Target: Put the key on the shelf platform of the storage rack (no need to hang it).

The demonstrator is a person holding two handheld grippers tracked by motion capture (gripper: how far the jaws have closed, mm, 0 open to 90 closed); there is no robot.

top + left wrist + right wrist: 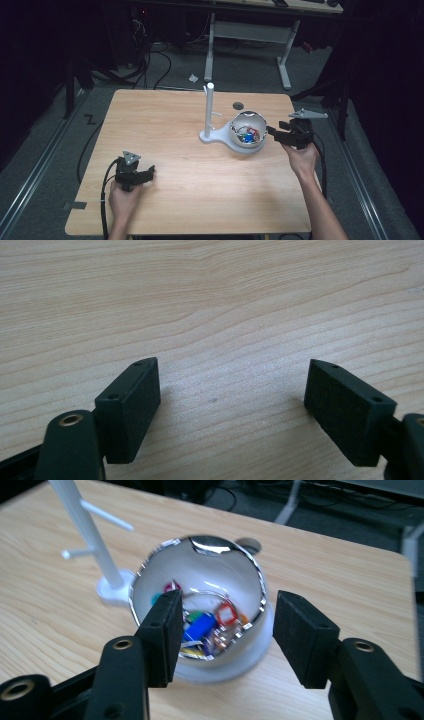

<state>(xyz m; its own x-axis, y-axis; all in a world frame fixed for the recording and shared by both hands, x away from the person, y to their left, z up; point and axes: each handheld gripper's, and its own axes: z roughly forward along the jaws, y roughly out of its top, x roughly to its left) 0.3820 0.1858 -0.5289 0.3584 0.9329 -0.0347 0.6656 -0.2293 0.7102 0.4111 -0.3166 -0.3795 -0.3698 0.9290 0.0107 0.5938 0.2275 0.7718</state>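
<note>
- Currently right tongs (272, 132) gape empty just beside the shiny bowl (247, 129), toward the tabletop's (170, 120) right edge.
- Left tongs (149, 172) gape empty above bare wood near the front-left corner.

No readable text, labels, brands, numbers or signs in any view.

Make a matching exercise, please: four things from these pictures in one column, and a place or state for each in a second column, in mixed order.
Things:
1. left gripper
2. right gripper
3. shiny bowl
4. white stand

Places or states:
A. holds small colourful items
B. upright pole beside the bowl
C. open, over bare wood near the table's front left
D. open, just right of the bowl

Pairs: 1-C, 2-D, 3-A, 4-B
</note>
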